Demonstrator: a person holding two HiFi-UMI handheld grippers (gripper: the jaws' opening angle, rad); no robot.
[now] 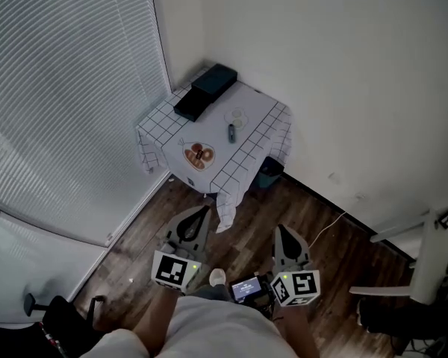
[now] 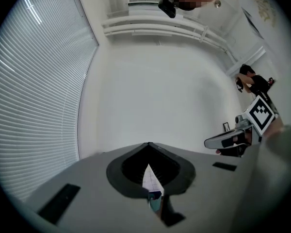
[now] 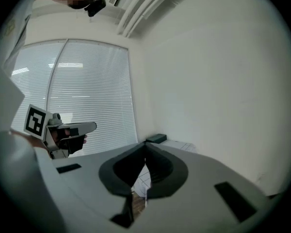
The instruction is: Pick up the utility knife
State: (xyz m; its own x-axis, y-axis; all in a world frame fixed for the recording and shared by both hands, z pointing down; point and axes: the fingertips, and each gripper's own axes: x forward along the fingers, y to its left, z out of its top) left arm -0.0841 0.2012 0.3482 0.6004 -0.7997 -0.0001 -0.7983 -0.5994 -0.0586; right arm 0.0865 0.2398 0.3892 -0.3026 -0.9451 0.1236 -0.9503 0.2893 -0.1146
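Both the left gripper [image 1: 201, 209] and right gripper [image 1: 284, 231] were pressed together (empty) above the wood floor [image 1: 248, 226], near a corner table [image 1: 263, 115] bearing the knife [image 1: 231, 133].

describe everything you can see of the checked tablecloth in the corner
The tablecloth is white with a thin dark grid and looks like soft fabric. It covers a small table, hiding it, in the room's corner beside the blinds. Its edges hang down the sides in loose folds, and one corner droops lowest on the side nearest the person. Resting on it are two dark boxes, a small round dish, the utility knife and a plate of food.
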